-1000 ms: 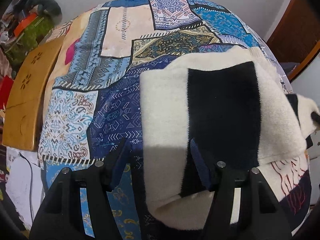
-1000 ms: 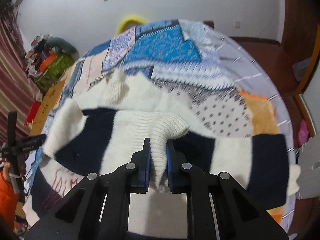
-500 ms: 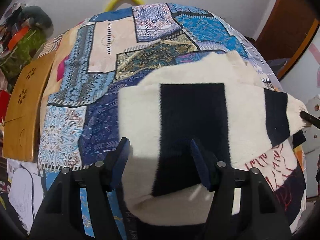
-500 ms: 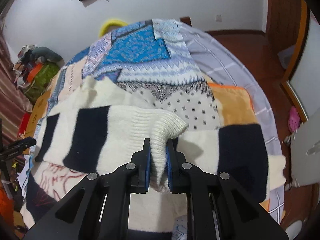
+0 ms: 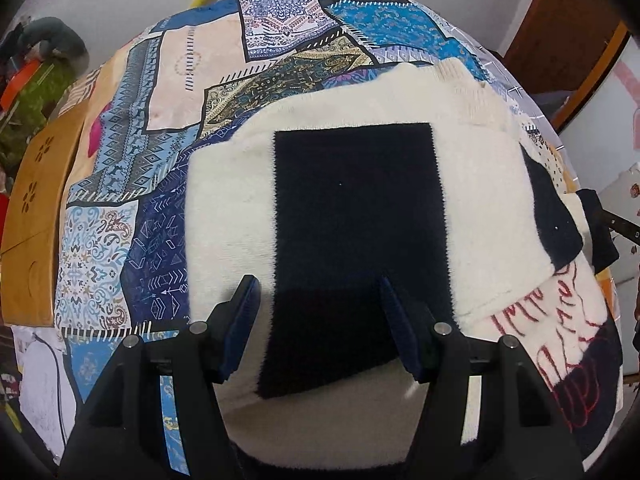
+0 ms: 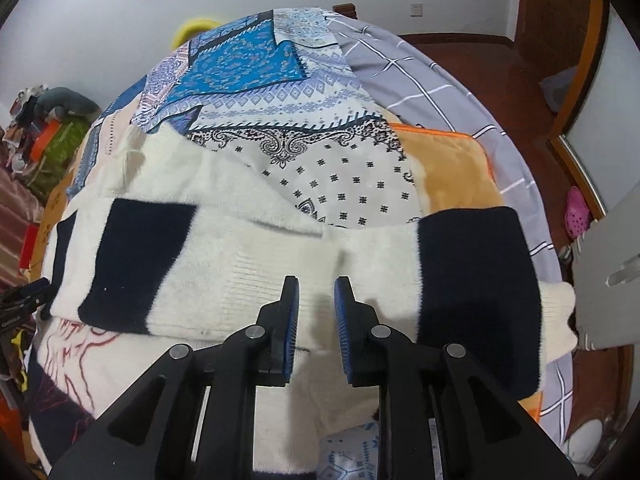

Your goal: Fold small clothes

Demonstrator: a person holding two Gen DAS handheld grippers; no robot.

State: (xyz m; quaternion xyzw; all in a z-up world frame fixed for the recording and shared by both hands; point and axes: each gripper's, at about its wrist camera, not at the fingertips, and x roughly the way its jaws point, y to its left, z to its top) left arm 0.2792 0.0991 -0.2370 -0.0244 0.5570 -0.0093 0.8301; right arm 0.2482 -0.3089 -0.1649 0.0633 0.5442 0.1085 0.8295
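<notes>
White walls close off the top of both views, with dark wood floor (image 6: 472,52) showing in the upper right of the right wrist view. Filling most of each frame is the bed, its patchwork quilt (image 5: 168,112) of blue, cream and tan panels bare across the upper and left parts of the left wrist view; a grey checked sheet (image 6: 420,68) runs along the bed's right edge. A wooden board (image 5: 36,208) stands at the left edge of the left wrist view.

Spread over the lower half of the bed lies the cream and navy sweater (image 6: 256,256), one sleeve folded across the body, its far edge leaving spotted quilt and an orange blanket (image 6: 452,172) uncovered beyond it. Another cream garment with red stitching (image 5: 560,320) lies under it at lower right, though its shape is hard to make out.

Left tool (image 5: 320,312) hangs wide open above the navy block, gripping nothing. Right tool (image 6: 316,304) is parted narrowly above the cream knit, nothing between its blue pads (image 6: 290,320).
</notes>
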